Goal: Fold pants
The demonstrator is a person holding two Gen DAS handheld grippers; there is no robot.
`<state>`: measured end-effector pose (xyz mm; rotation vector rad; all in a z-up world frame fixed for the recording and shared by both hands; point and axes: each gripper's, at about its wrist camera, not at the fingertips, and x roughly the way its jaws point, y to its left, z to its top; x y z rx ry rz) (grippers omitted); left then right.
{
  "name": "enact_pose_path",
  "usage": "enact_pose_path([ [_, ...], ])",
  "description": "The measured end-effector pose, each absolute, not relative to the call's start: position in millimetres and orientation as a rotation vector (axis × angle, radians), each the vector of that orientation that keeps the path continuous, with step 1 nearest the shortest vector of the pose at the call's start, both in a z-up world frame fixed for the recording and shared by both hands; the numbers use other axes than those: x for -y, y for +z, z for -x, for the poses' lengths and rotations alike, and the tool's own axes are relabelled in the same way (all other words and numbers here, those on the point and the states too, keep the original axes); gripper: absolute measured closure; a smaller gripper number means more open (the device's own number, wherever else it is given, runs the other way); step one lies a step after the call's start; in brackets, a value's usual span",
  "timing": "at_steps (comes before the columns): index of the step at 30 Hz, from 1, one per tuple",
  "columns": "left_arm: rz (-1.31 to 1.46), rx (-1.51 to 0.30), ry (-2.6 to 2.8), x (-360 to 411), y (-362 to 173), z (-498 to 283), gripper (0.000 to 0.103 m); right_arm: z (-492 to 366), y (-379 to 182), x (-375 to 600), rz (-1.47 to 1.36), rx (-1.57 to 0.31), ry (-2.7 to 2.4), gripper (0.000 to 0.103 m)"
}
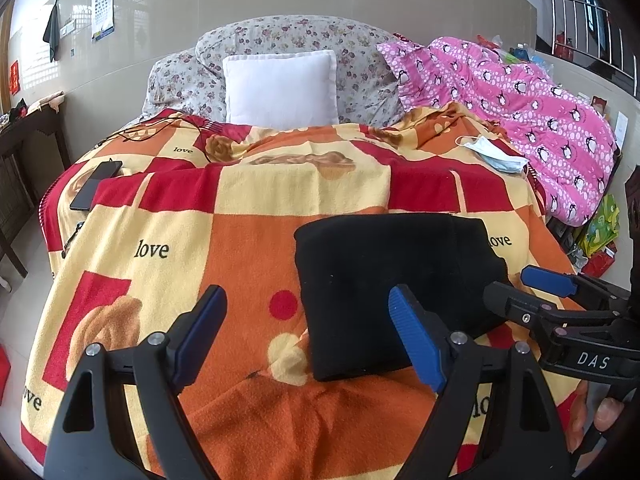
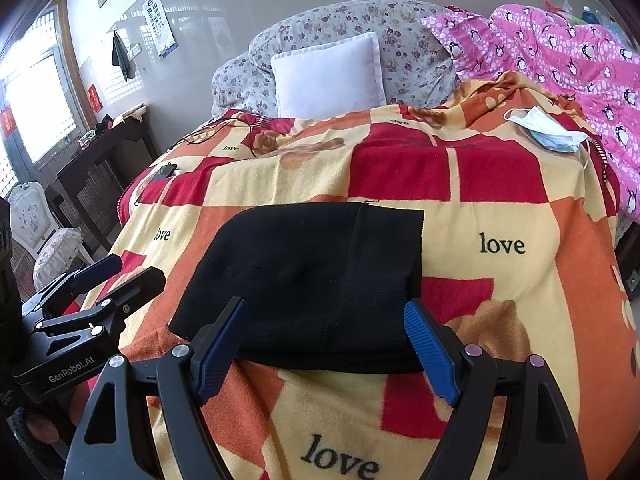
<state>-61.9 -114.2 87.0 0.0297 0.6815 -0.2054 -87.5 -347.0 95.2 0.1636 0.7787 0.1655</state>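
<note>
Black pants [image 2: 316, 280] lie folded into a compact rectangle on the blanket [image 2: 500, 208], near its front edge. Left gripper [image 1: 308, 340] and right gripper [image 2: 326, 350] both spread wide, holding nothing, just short of the pants.

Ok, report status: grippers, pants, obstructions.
Left gripper and right gripper open, holding nothing. Black pants folded compact on blanket. Nothing on them.

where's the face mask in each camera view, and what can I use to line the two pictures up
Left wrist: the face mask lies upper right on the blanket, beside the pink quilt.
Right wrist: the face mask lies upper right, again at the blanket's edge by the pink quilt.
Shared landmark: the white pillow, upper centre in both, left of the mask.
</note>
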Motion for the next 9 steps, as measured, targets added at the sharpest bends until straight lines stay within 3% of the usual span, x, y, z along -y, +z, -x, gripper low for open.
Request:
enact_pose_path([
  [9, -0.028, -0.669, -0.216, 111.0, 83.2, 62.6, 0.019, 86.9, 93.6, 346.4, -0.164, -0.781, 0.165, 0.022],
])
